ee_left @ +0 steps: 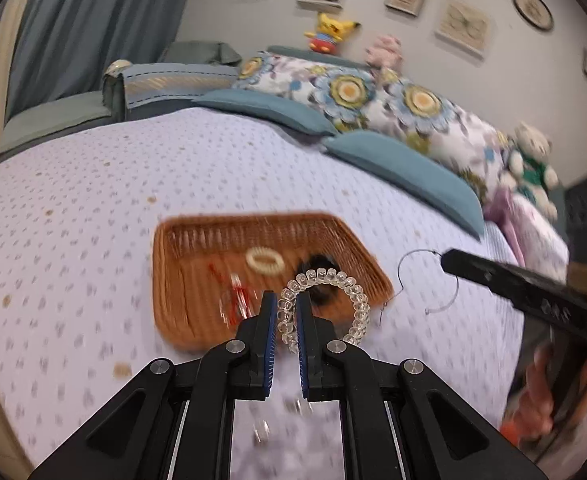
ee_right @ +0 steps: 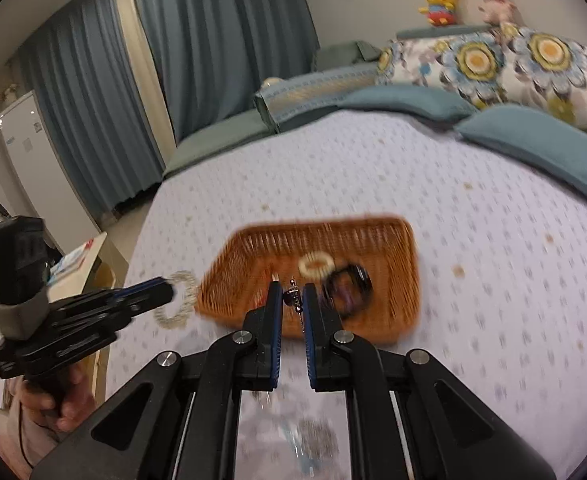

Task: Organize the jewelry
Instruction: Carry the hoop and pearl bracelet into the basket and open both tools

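Note:
A woven brown basket (ee_left: 197, 280) (ee_right: 397, 280) lies on the dotted white bedspread. In it are a cream hair ring (ee_left: 264, 260) (ee_right: 316, 266), a black scrunchie (ee_left: 321, 294) (ee_right: 347, 286) and a red-and-clear trinket (ee_left: 235, 294). My left gripper (ee_left: 286, 300) (ee_right: 169, 292) is shut on a clear bead bracelet (ee_left: 333, 280) (ee_right: 175, 300) and holds it above the basket's near right part. My right gripper (ee_right: 292, 292) (ee_left: 447, 258) is shut on a thin wire necklace (ee_left: 413, 280) with a small metal pendant (ee_right: 292, 298), just over the basket's near edge.
Teal pillows (ee_left: 405, 172) and floral cushions (ee_left: 373, 92) line the far side of the bed. Plush toys (ee_left: 331, 32) sit behind them. Small loose pieces (ee_left: 293, 404) lie blurred on the bedspread below the left gripper. A bedside table (ee_right: 81, 264) stands at the left.

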Demonstrator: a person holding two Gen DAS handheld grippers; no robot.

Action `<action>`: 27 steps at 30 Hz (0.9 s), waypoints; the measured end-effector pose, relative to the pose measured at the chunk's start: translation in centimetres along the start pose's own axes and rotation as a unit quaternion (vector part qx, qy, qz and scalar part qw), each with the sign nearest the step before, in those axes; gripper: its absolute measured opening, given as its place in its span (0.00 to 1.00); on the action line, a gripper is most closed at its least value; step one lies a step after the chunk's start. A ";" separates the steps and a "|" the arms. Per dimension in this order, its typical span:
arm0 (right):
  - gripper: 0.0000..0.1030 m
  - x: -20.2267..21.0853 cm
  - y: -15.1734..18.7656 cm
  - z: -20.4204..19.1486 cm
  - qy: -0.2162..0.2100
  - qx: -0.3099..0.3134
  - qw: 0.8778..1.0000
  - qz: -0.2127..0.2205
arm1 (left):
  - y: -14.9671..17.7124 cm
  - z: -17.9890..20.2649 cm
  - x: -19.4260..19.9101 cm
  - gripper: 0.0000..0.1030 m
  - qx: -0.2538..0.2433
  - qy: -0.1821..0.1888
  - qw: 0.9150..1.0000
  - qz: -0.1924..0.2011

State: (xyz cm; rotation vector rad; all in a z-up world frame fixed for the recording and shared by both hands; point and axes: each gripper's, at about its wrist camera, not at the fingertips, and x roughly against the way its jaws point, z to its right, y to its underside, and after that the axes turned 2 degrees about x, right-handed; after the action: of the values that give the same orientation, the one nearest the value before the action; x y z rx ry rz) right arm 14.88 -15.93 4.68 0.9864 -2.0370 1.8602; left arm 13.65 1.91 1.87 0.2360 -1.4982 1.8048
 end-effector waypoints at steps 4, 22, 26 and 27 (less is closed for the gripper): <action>0.11 -5.3 -2.0 0.1 -0.008 -0.005 1.000 -0.017 | -2.2 -2.0 -4.0 0.09 0.019 -0.012 1.000 -0.005; 0.11 -18.6 0.3 2.6 -0.015 -0.058 0.990 -0.131 | -0.4 -5.3 -13.0 0.09 0.017 -0.048 0.996 -0.077; 0.12 -18.6 1.0 3.0 -0.024 -0.071 0.987 -0.140 | -0.3 -5.2 -13.1 0.09 0.017 -0.050 0.996 -0.079; 0.14 -18.5 1.2 3.2 -0.025 -0.078 0.986 -0.143 | -0.3 -5.3 -13.1 0.09 0.019 -0.050 0.996 -0.078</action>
State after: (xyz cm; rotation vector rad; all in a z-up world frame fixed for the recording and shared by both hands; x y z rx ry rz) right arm 29.02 -12.88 -7.38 1.2191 -1.9149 1.5205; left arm 24.58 1.01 -7.06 0.4560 -1.4732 1.7190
